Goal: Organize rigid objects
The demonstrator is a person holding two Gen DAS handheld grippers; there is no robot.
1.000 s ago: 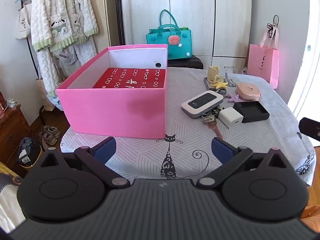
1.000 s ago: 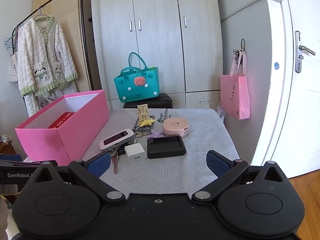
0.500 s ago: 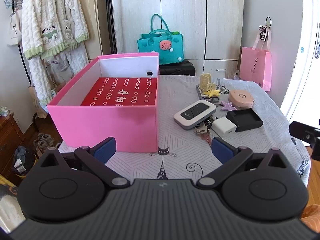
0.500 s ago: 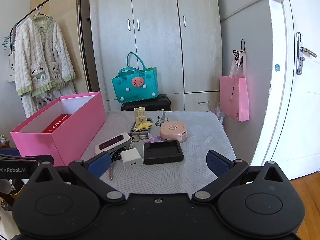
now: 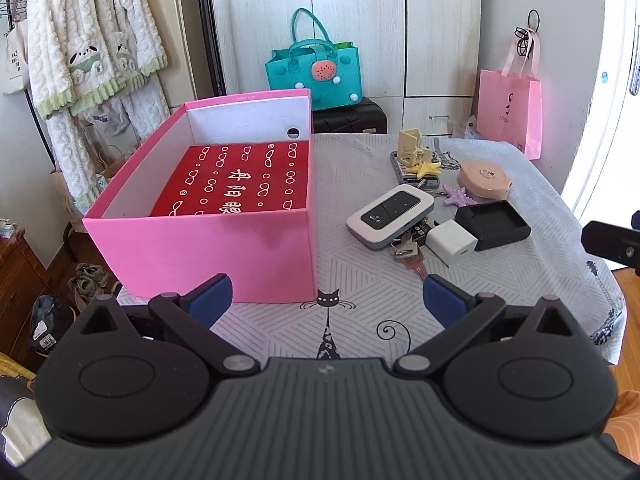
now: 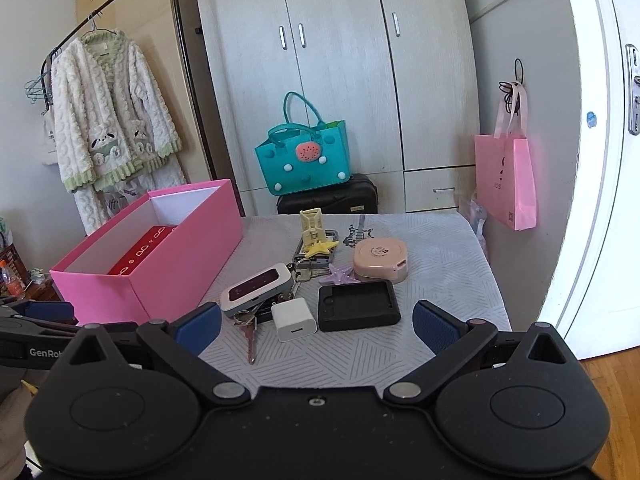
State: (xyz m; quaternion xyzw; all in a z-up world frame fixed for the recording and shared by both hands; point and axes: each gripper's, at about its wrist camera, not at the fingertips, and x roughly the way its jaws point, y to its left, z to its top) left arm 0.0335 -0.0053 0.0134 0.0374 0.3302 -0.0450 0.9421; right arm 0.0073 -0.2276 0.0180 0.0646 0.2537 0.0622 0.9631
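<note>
An open pink box (image 5: 200, 248) (image 6: 160, 264) with a red patterned item (image 5: 240, 180) inside stands on the left of the table. To its right lies a cluster: a white wifi router (image 5: 390, 210) (image 6: 256, 289), keys (image 5: 408, 250) (image 6: 249, 326), a white charger cube (image 5: 452, 242) (image 6: 294, 319), a black case (image 5: 494, 222) (image 6: 358, 307), a pink round case (image 5: 485, 175) (image 6: 381, 258), star clips and a cream stand (image 5: 412, 146). My left gripper (image 5: 326, 300) hovers open over the near table edge. My right gripper (image 6: 316, 326) hovers open before the charger cube. Both are empty.
The table wears a grey patterned cloth (image 5: 360, 312). Behind it stand a wardrobe (image 6: 340, 80), a teal bag (image 5: 316, 76) on a black suitcase, and a pink paper bag (image 6: 506, 182). A robe (image 6: 112, 120) hangs on a rack at left. A white door (image 6: 612, 160) is at right.
Both grippers have risen and tilted slightly, so the box and cluster sit lower and nearer in view. Nothing on the table has moved; both grippers stay open.
</note>
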